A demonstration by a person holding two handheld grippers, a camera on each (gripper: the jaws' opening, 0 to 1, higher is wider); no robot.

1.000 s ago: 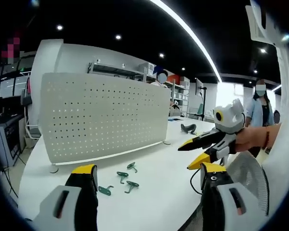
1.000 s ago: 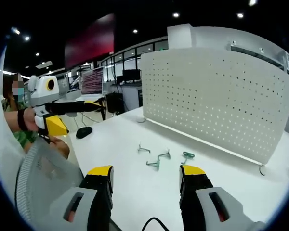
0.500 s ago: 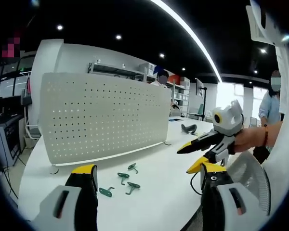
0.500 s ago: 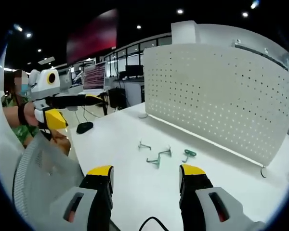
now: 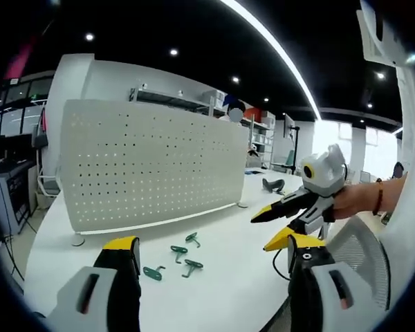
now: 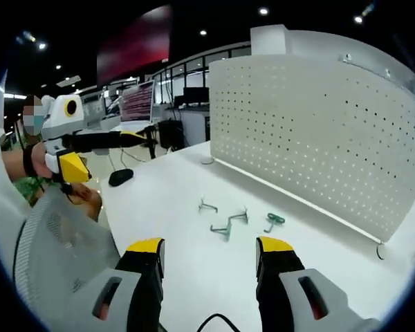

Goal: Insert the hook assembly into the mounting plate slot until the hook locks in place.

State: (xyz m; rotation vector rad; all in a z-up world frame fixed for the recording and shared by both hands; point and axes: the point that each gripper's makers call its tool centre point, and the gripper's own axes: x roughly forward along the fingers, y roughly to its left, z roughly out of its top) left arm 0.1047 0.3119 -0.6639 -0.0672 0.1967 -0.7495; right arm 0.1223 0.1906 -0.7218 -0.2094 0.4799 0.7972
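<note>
Lying loose on white table [image 5: 221, 277]: four green hooks [image 5: 178, 252], just before upright white pegboard [image 5: 145, 162], none inserted. Left gripper [image 5: 211, 250] above table edge, jaws apart, nothing held. Right gripper [image 6: 209, 247] likewise, jaws apart, nothing held. Left gripper view adds shelving [image 5: 194, 100] behind pegboard; right gripper view adds monitor [image 6: 138, 102], dark mouse [image 6: 119, 177], mesh chair back [image 6: 55, 249].

White table [image 6: 173, 200], upright pegboard [image 6: 318, 138] on it, green hooks [image 6: 228, 225] loose nearby
</note>
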